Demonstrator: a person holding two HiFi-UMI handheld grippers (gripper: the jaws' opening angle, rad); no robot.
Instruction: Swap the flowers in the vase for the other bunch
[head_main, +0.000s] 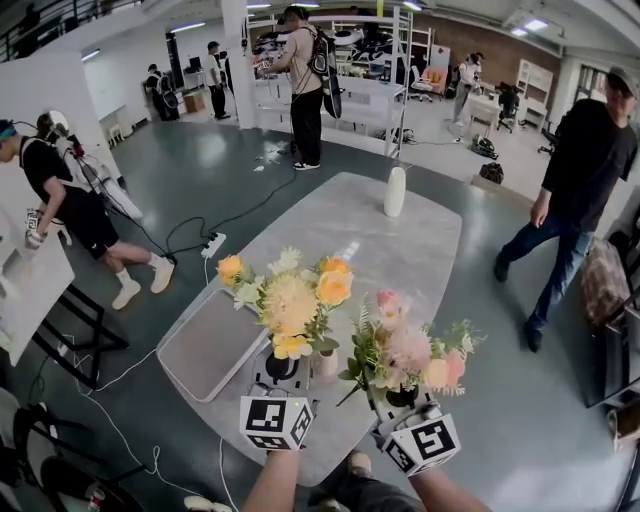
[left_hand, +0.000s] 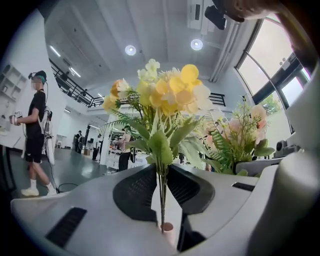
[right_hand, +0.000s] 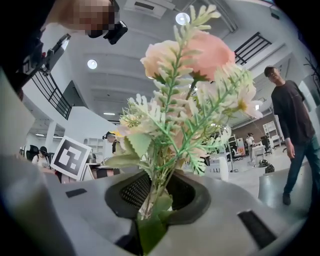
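Okay, you are holding both bunches at once. Your left gripper (head_main: 281, 368) is pinching narrow on the thin, wiry stems of the yellow bunch (head_main: 290, 300). Your right gripper (head_main: 402, 397) is clamping the thicker, leafy stems of the pink bunch (head_main: 410, 350). The tall white vase (head_main: 396, 191), smooth and slim, is standing well ahead of both grippers on the matte grey table (head_main: 400, 250). Be keeping the stems upright and gathered, coming at the mouth from above. Petals are looking soft like fabric, fronds springy like plastic.

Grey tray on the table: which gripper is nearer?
Left. The left gripper, holding the yellow bunch, is beside the tray; the right gripper, holding the pink bunch, is farther off.
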